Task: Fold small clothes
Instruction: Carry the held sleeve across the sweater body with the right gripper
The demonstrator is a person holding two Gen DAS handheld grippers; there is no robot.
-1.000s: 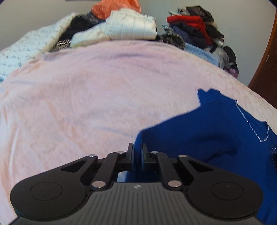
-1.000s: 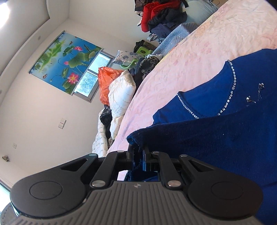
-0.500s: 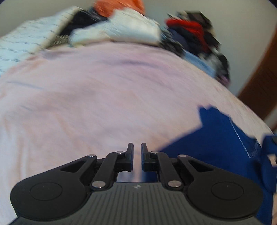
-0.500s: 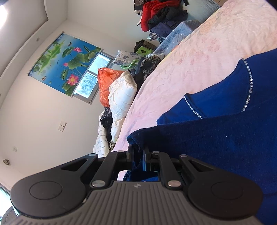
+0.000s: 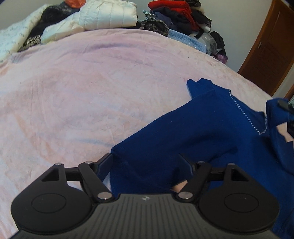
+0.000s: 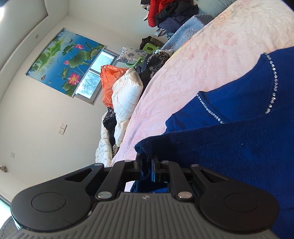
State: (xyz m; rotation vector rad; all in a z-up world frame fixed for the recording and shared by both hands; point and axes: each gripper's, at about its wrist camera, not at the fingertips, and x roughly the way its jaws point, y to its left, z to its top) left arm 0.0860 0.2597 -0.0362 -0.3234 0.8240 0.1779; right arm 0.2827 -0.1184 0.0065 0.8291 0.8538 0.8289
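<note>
In the left view, our left tool (image 5: 147, 161) has just been opening, and its two sides now stand wide apart. A fold of the blue top (image 5: 193, 132) lies between them, but nothing presses on it. We think we let go so this part can rest flat on the pink bed (image 5: 82, 82).

In the right view, our right tool (image 6: 147, 165) is pinched together on an edge of the blue top (image 6: 238, 147). We hold that edge up off the bed (image 6: 183, 69), maybe to fold it over.

garment (image 5: 193, 132) on bed (image 5: 91, 88) – right side | clothes pile (image 5: 110, 16) – behind, far edge
</note>
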